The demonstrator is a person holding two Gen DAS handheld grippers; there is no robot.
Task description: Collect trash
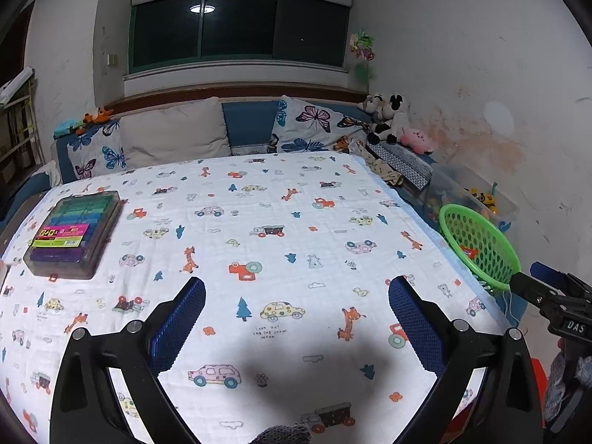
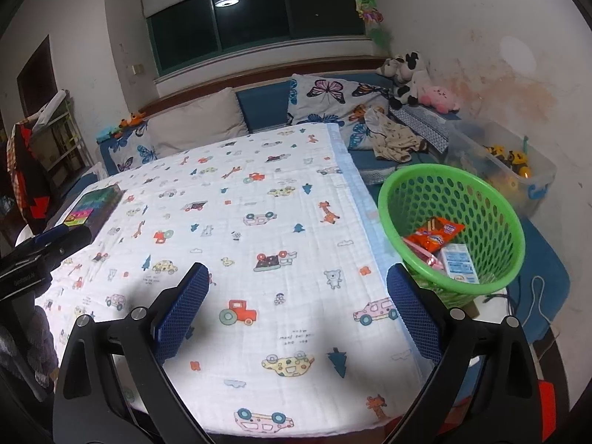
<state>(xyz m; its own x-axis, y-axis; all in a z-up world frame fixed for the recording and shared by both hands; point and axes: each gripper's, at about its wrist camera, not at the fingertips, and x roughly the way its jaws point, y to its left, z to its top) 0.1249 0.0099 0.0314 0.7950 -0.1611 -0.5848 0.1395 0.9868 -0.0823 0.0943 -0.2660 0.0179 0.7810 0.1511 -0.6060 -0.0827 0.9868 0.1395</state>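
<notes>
Both claws gaped wide and empty: left gripper, right gripper. Orange snack wrapper and, apparently, a milk carton lay in the green basket.

green basket, orange wrapper, car-print blanket

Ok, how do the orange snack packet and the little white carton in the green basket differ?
The orange snack packet is a soft, crinkled orange wrapper lying towards the back of the green basket; the white carton is a stiff, boxy pack with blue print, sitting nearer the front rim. The packet looks flattened, the carton keeps its block shape. Both already lie inside the basket, touching or nearly so, beside the table, with both grippers away from them.
</notes>
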